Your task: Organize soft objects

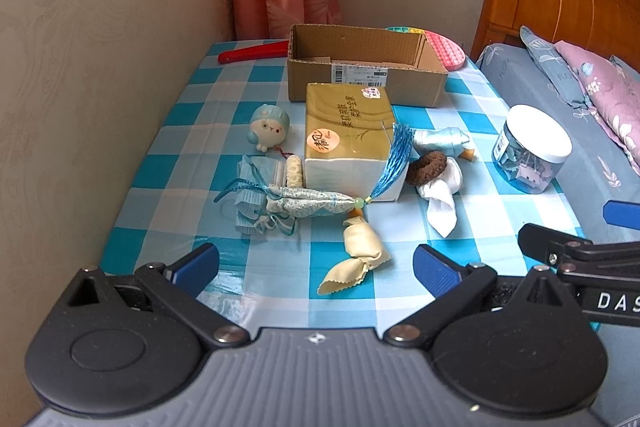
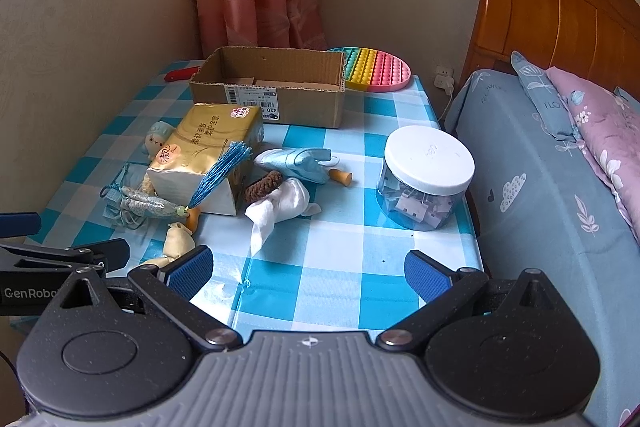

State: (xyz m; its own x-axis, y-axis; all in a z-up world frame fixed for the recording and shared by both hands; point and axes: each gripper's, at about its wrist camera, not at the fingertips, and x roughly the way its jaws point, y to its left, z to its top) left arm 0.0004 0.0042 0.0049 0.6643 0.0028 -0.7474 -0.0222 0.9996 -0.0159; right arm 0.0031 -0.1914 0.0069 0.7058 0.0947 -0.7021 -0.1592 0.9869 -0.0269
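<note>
We hold both tongs, left (image 1: pixel 316 263) and right (image 2: pixel 308 269), wide and empty. The cardboard box (image 2: pixel 276 95) looks bare inside; the lidded jar (image 2: pixel 426 179) holds binder clips (image 2: pixel 416 207).

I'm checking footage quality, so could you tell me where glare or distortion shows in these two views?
Left wrist view: glare on the tablecloth by the left gripper; edges curve from the fisheye. Right wrist view: bright sheen on the cloth before the right gripper; the headboard bows.
</note>
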